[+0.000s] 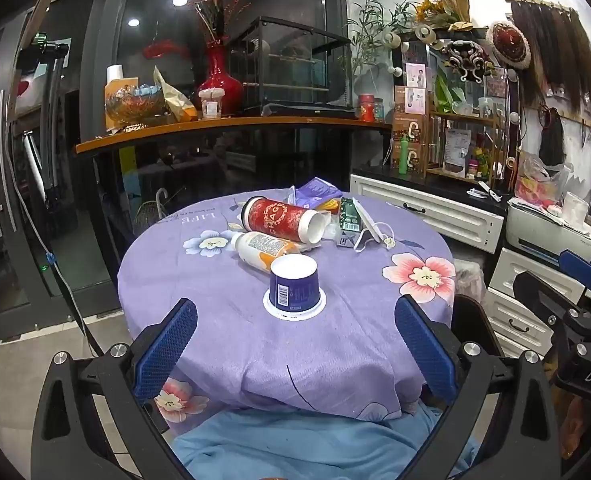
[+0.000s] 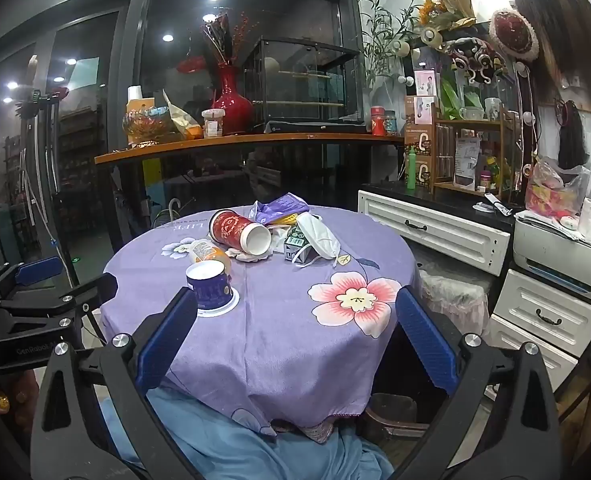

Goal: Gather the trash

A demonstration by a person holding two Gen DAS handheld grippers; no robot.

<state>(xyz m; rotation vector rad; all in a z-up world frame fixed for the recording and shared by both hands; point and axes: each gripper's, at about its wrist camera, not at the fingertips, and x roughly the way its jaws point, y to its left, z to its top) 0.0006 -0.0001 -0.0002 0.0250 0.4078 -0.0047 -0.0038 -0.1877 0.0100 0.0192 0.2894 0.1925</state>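
Trash lies on a round table with a purple flowered cloth [image 1: 255, 340] [image 2: 279, 340]. A dark blue cup [image 1: 294, 288] [image 2: 211, 289] stands upside down nearest me. Behind it lie a white and orange bottle [image 1: 265, 247] [image 2: 207, 251], a red tube container [image 1: 281, 219] [image 2: 239, 230], a green carton [image 1: 348, 220] [image 2: 297, 245], a white face mask [image 2: 319, 234] and a purple wrapper [image 1: 317, 192] [image 2: 281, 205]. My left gripper [image 1: 295, 356] is open and empty at the table's near edge. My right gripper [image 2: 295, 344] is open and empty, right of the cup.
A dark bin [image 2: 395, 412] stands on the floor under the table's right side. White drawers [image 1: 427, 208] [image 2: 435, 224] and a printer [image 2: 563, 256] are to the right. A wooden shelf [image 1: 231, 126] with a red vase [image 1: 219, 80] runs behind. Blue cloth [image 1: 303, 444] lies below me.
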